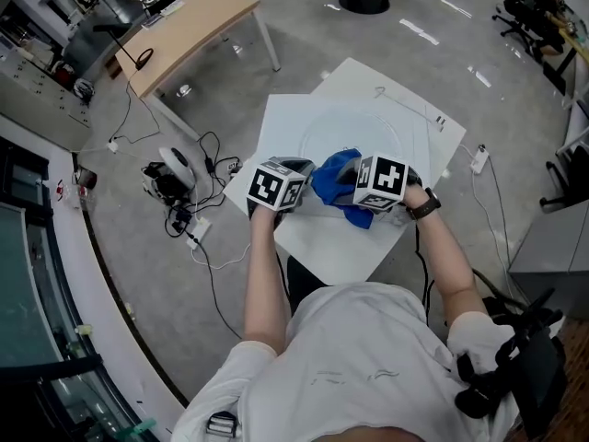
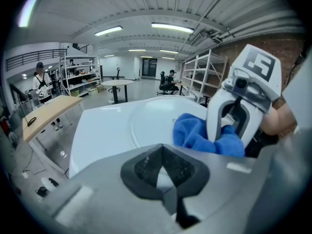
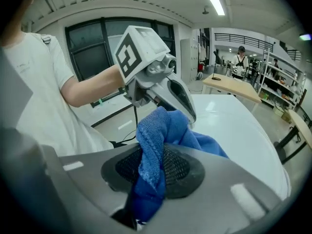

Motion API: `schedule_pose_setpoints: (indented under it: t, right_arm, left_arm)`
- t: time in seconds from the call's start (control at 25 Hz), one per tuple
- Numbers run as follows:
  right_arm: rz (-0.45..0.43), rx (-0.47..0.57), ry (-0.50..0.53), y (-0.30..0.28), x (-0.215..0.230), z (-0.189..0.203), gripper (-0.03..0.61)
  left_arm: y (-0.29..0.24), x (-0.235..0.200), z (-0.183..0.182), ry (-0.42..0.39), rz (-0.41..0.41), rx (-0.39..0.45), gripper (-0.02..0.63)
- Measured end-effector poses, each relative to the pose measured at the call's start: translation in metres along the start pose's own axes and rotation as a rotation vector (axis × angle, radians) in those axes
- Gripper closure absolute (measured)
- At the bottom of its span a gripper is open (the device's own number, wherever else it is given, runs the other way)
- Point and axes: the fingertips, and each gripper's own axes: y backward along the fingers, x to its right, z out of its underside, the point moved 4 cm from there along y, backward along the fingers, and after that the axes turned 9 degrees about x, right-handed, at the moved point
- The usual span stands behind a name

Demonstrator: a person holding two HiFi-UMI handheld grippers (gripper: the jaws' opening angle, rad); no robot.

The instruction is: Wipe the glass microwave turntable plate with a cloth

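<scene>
The clear glass turntable plate (image 1: pixel 363 129) lies flat on a white table (image 1: pixel 281 122); in the left gripper view this plate (image 2: pixel 148 121) shows just beyond my jaws. A bunched blue cloth (image 1: pixel 333 177) rests at the plate's near edge. My right gripper (image 1: pixel 357 191) is shut on the cloth (image 3: pixel 156 140), a fold pinched between its pads (image 3: pixel 183 167) and hanging below them. My left gripper (image 1: pixel 304 180) hovers close to the cloth's left side, jaws shut with nothing between them. From the left gripper view the cloth (image 2: pixel 200 135) bulges under the right gripper (image 2: pixel 241 106).
A wooden desk (image 1: pixel 189 35) stands at the far left. Cables and a white device (image 1: pixel 175 175) lie on the floor left of the table, a power strip (image 1: pixel 479 159) to its right. Metal shelves (image 2: pixel 200 74) and people stand far off.
</scene>
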Motion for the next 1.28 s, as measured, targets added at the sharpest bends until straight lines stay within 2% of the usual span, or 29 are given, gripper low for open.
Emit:
schedule_pose_setpoints:
  t: [0.32,0.48,0.68,0.8,0.92,1.04,1.16,1.28]
  right_arm:
    - [0.043,-0.04,-0.04,-0.008,0.065,-0.022,0.477]
    - [0.046,-0.04,-0.091,-0.014,0.1,-0.024,0.476]
    - [0.279,0.014,-0.161,0.005,0.16,-0.013,0.476]
    - [0.38,-0.007,-0.201,0.035,0.175,0.008,0.476]
    - [0.431,-0.065,-0.172,0.069,0.173,0.026,0.476]
    - [0.436,-0.151,-0.124,0.101,0.157,0.049,0.476]
    - [0.391,-0.21,-0.107,0.121,0.126,0.071,0.476]
    - [0.302,-0.227,-0.072,0.122,0.086,0.078,0.476]
  left_arm:
    - [-0.002,0.003,0.004,-0.005,0.093,-0.026,0.615]
    - [-0.003,0.001,0.004,-0.008,0.115,-0.031,0.615]
    - [-0.001,0.003,0.002,-0.012,0.109,-0.038,0.615]
    - [-0.002,0.003,0.002,-0.006,0.105,-0.038,0.615]
    - [-0.002,0.0,-0.003,-0.01,0.096,-0.032,0.615]
    - [-0.004,-0.001,-0.006,-0.008,0.065,-0.022,0.615]
    - [-0.006,0.0,-0.006,0.01,0.04,-0.025,0.615]
    - [-0.007,0.0,-0.006,0.014,0.037,-0.027,0.615]
